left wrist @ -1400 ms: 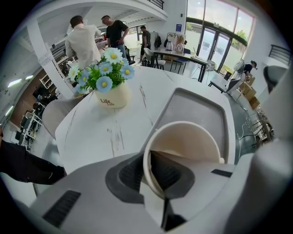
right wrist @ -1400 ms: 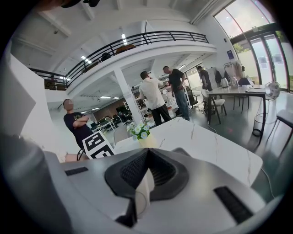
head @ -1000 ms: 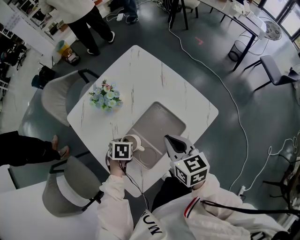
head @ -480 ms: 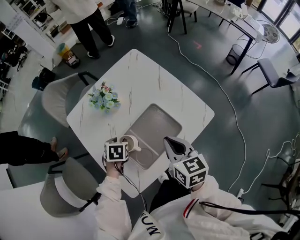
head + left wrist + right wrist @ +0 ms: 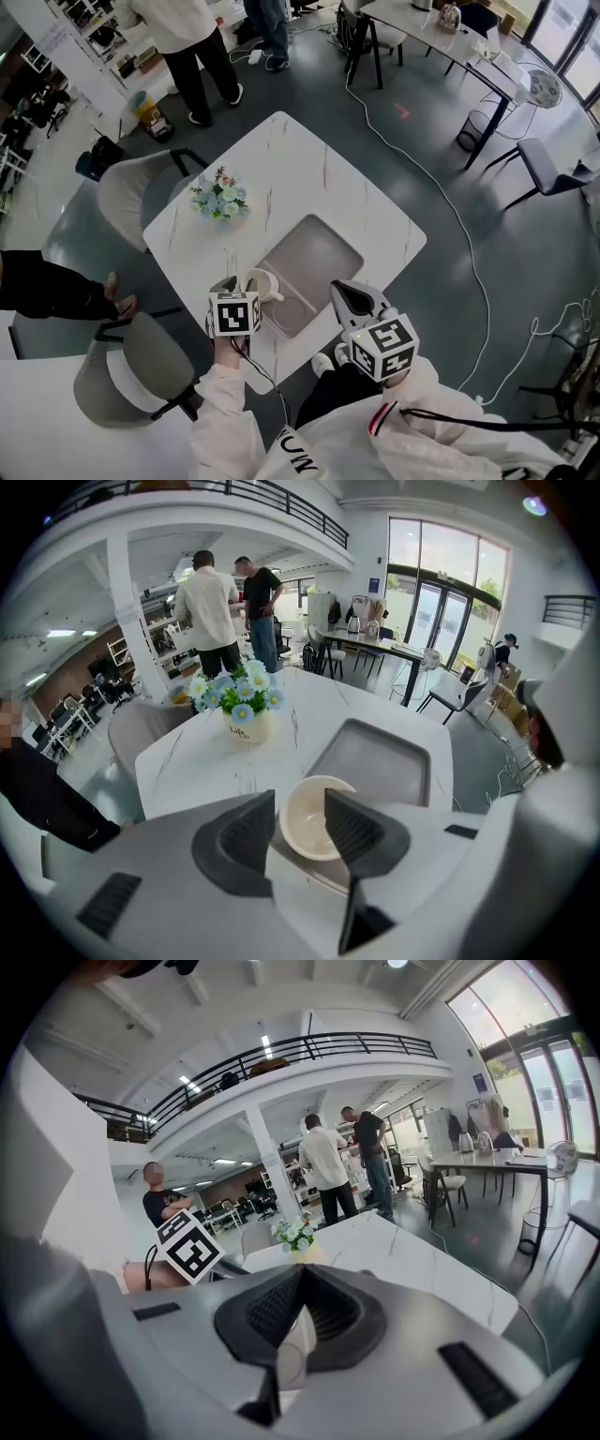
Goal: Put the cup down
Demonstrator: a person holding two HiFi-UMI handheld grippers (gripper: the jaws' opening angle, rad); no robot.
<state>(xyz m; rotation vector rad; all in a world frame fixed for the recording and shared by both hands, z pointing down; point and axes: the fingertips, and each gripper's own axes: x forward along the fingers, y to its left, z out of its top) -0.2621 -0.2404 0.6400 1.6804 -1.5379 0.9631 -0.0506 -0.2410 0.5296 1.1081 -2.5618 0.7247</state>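
Note:
A cream cup (image 5: 264, 282) stands upright on the near left corner of the grey tray (image 5: 317, 255). My left gripper (image 5: 241, 284) hovers just above and behind it. In the left gripper view the cup (image 5: 312, 823) shows between the two dark fingers (image 5: 246, 834), which stand apart from its rim, so the left gripper (image 5: 300, 808) is open and holds nothing. My right gripper (image 5: 348, 296) hangs over the table's near edge, right of the tray. Its jaws meet at the tip with nothing in them, so the right gripper (image 5: 302, 1283) is shut.
A pot of blue and white flowers (image 5: 221, 198) stands on the white marble table (image 5: 300, 169), left of the tray. Grey chairs (image 5: 139, 191) (image 5: 129, 380) sit at the table's left side. People stand beyond the far corner (image 5: 192, 42), and one sits at the left (image 5: 47, 292).
The left gripper's jaws have parted from the cup, which now stands free on the tray. The left gripper has drawn back slightly. The right gripper has hardly moved.

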